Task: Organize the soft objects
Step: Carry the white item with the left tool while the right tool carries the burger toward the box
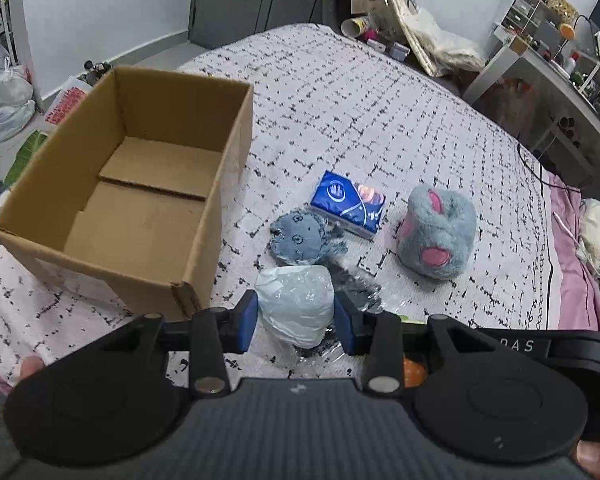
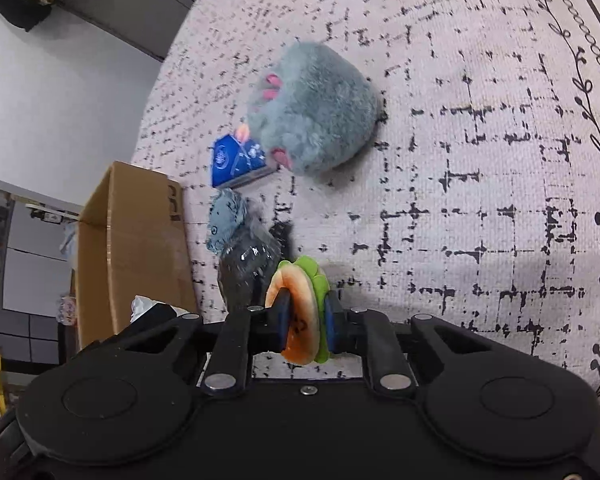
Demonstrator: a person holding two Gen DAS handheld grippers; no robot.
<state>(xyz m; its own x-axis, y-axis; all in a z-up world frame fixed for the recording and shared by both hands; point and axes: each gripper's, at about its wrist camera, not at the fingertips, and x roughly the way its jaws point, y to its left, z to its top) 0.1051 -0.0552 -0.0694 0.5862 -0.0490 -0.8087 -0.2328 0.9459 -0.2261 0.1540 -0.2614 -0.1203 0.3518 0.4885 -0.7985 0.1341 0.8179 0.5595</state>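
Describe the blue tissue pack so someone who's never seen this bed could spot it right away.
Start at the open cardboard box on the bed. To its right, soft items lie in a cluster; the tissue pack sits at its far edge, between the small grey plush and the round one. It's the only glossy blue, flat-sided thing.

On the bed (image 1: 380,92), the open brown cardboard box (image 1: 140,184) sits left; right of it the grey denim toy (image 1: 300,236), behind that the blue tissue pack (image 1: 348,204), the grey-and-pink plush (image 1: 436,236) farthest right

boxes: 1 cardboard box (image 1: 140,184)
grey plushes: 2, big plush (image 1: 436,236), small plush (image 1: 304,240)
tissue pks: 1 tissue pack (image 1: 348,204)
white wrapped bundles: 1 bundle (image 1: 296,304)
burger toys: 1 burger plush (image 2: 300,308)
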